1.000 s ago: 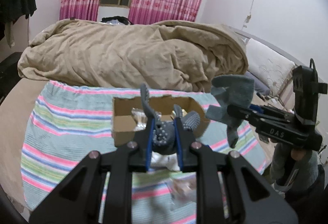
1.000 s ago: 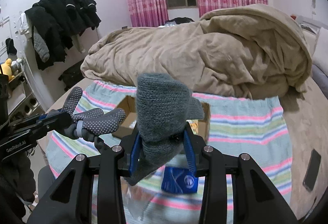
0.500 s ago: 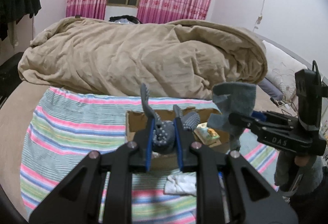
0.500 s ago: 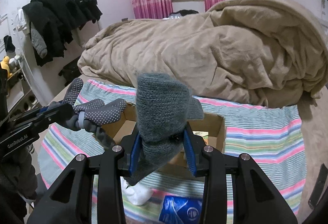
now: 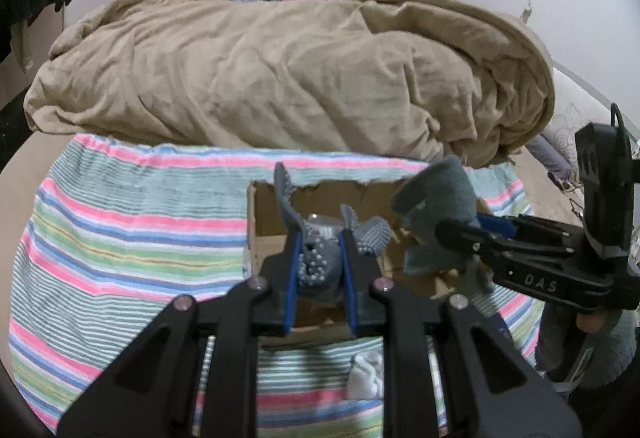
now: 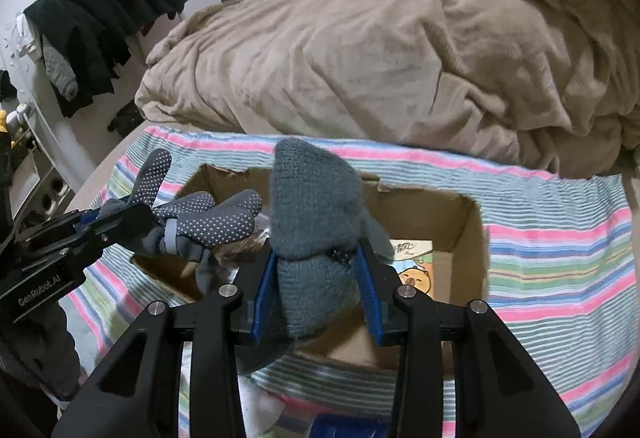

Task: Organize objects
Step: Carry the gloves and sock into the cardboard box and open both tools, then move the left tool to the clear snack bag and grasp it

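My left gripper [image 5: 319, 270] is shut on grey gloves with white grip dots [image 5: 320, 258], held over the open cardboard box [image 5: 264, 213]. The gloves also show in the right wrist view [image 6: 208, 217], with the left gripper [image 6: 120, 226] behind them. My right gripper [image 6: 316, 278] is shut on a grey knitted sock [image 6: 312, 222], held above the box [image 6: 468, 238]. The sock [image 5: 436, 213] and right gripper [image 5: 460, 238] also show in the left wrist view, over the box's right side.
The box sits on a striped cloth [image 5: 120, 238] on the bed, before a heaped tan blanket [image 5: 280, 69]. A cartoon card [image 6: 416, 262] lies in the box. A white cloth [image 5: 366, 374] and a blue packet [image 6: 340, 426] lie in front. Dark clothes [image 6: 100, 9] hang left.
Both grippers have moved forward and down toward the box, keeping hold of the gloves and the sock. The box now lies right under them.
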A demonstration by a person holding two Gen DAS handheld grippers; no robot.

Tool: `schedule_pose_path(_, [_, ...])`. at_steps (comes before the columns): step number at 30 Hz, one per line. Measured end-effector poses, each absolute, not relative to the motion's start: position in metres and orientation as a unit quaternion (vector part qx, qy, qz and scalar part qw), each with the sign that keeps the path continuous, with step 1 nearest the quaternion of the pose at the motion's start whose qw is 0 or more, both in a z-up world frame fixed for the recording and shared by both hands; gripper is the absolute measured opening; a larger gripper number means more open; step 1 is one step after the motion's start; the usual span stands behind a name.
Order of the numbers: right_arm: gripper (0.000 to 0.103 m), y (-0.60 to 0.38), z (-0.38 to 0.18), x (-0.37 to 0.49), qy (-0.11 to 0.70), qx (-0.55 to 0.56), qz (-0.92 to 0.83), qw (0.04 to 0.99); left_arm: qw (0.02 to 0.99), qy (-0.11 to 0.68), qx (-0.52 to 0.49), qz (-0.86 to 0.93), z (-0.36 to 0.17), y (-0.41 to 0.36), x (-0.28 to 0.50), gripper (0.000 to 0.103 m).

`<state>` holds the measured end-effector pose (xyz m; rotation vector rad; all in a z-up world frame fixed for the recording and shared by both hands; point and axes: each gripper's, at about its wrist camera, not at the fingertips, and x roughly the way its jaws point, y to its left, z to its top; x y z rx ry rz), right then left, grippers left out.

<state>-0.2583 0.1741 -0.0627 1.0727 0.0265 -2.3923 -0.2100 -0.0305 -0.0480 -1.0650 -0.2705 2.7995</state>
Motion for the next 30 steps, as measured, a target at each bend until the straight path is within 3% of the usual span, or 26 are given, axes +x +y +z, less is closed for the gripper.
schedule_pose_path(6, [0.04,0.17,-0.075,-0.264,0.015,0.404,-0.88,0.249,0.064,-0.096,-0.371,0.921,-0.062,-0.03,-0.215,0.023])
schedule_pose_path(9, [0.043,0.169,-0.079,-0.265,0.016,0.404,-0.881,0.244,0.054,-0.102,-0.38,0.918,-0.066,-0.032,-0.218,0.03])
schedule_pose_path(14, [0.069,0.171,-0.072,-0.263,0.015,0.388,-0.889,0.242,0.04,-0.108,-0.384,0.916,-0.065,-0.037,-0.217,0.039])
schedule_pose_path(17, [0.07,0.174,-0.062,-0.26,0.015,0.376,-0.895,0.24,0.041,-0.108,-0.378,0.918,-0.058,-0.038,-0.212,0.053])
schedule_pose_path(19, [0.07,0.175,-0.056,-0.258,0.015,0.372,-0.897,0.237,0.041,-0.112,-0.369,0.922,-0.051,-0.038,-0.207,0.068])
schedule_pose_path(30, [0.074,0.189,-0.019,-0.219,0.017,0.342,-0.911,0.229,0.047,-0.126,-0.331,0.934,-0.007,-0.04,-0.164,0.07])
